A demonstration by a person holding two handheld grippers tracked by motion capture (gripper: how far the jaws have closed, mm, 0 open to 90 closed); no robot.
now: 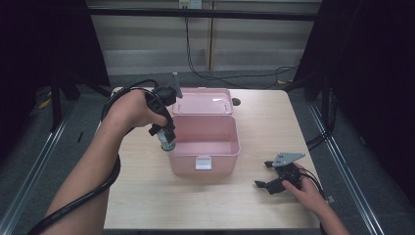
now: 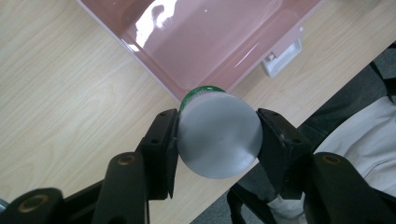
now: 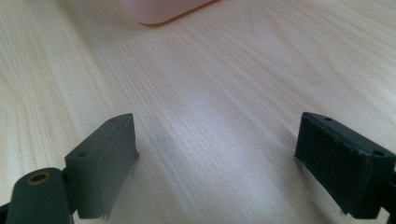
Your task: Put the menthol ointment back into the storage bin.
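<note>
A pink plastic box [image 1: 205, 143] stands open in the middle of the table, its lid [image 1: 203, 101] tipped back. My left gripper [image 1: 167, 138] is shut on a small bottle [image 1: 168, 144] with a grey cap [image 2: 218, 134] and a green band, held upright just over the box's left wall. In the left gripper view the pads [image 2: 163, 144] press both sides of the cap, above the box's rim [image 2: 154, 77]. My right gripper [image 1: 267, 174] rests low on the table at the front right, open, with nothing between its fingers [image 3: 103, 161].
The box's white latch [image 1: 203, 162] faces the front edge. The wooden table [image 1: 147, 196] has bare room at the front left and to the right of the box. Cables run across the floor behind. A dark round mark [image 1: 236, 102] sits by the lid's right end.
</note>
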